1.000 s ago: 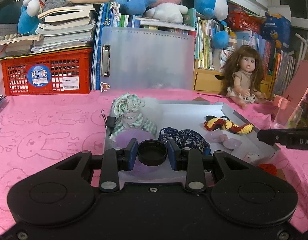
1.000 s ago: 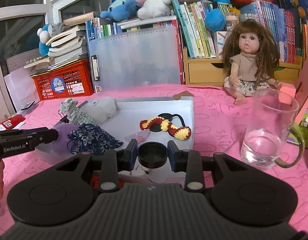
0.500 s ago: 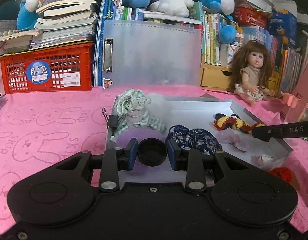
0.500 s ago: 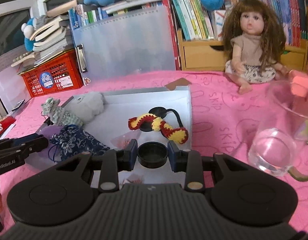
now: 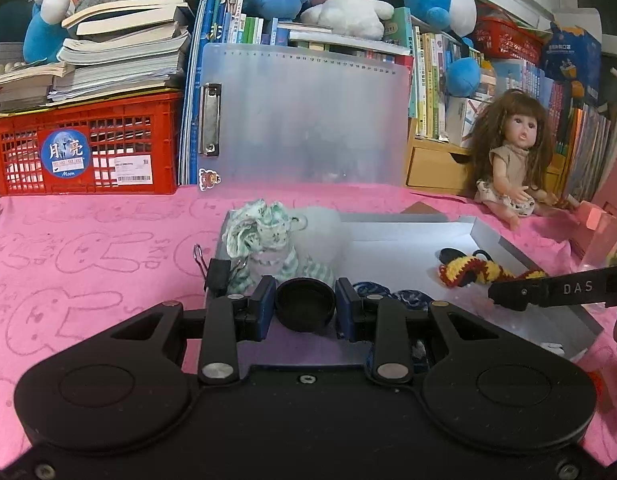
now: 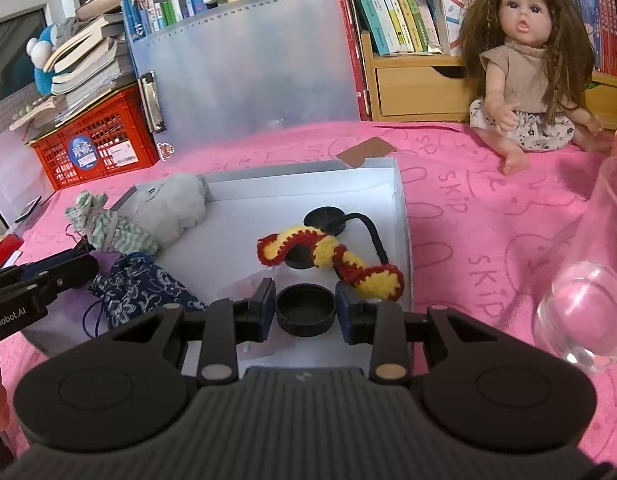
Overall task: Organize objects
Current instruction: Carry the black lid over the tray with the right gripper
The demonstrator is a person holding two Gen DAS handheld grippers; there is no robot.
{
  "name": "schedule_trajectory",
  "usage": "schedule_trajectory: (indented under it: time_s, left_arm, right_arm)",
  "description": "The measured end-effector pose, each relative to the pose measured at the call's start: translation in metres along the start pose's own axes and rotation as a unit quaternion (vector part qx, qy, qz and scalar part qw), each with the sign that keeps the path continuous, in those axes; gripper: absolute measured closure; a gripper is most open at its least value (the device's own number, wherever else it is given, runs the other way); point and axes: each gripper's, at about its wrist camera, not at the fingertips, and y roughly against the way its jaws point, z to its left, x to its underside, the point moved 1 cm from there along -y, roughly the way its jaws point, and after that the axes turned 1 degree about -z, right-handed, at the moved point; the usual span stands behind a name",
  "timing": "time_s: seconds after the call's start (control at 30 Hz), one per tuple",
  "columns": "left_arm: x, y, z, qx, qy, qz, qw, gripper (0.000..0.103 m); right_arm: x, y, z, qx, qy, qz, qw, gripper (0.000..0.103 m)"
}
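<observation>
Pink bunny-print cloth [image 5: 88,248] is covering the counter, with books, plush toys, a red crate [image 5: 84,152] and a doll [image 6: 524,60] crowding the back. A shallow grey tray [image 6: 402,216] is holding a crocheted snake [image 6: 332,256], blue pouch [image 6: 140,288] and fluffy toys. Each hand-held gripper, left [image 5: 305,306] and right [image 6: 305,309], is clenching a black cap [image 5: 305,304] over the tray's near edge. A glass pitcher [image 6: 588,280] is standing to the right.

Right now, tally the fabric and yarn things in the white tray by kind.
Cloth pouches: 2, the green-striped pouch and the blue floral pouch
Fluffy pompom: 1
Crochet strip: 1
Total: 4
Not counted: a purple piece, mostly hidden under the striped pouch.
</observation>
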Motion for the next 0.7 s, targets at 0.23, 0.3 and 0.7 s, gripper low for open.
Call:
schedule_trajectory:
  time_s: [0.23, 0.3, 0.7]
  left_arm:
    - [-0.004, -0.017, 0.002, 0.001, 0.008, 0.003, 1.0000, 0.072]
    - [-0.004, -0.020, 0.001, -0.003, 0.008, 0.004, 1.0000, 0.072]
    - [-0.004, -0.021, 0.000, -0.005, 0.010, 0.004, 0.9999, 0.071]
  right_arm:
    - [-0.006, -0.006, -0.003, -0.001, -0.007, 0.005, 1.000, 0.065]
    - [-0.007, -0.007, -0.002, -0.001, -0.005, 0.004, 1.000, 0.065]
    - [-0.006, -0.008, -0.001, -0.001, 0.001, 0.004, 1.000, 0.066]
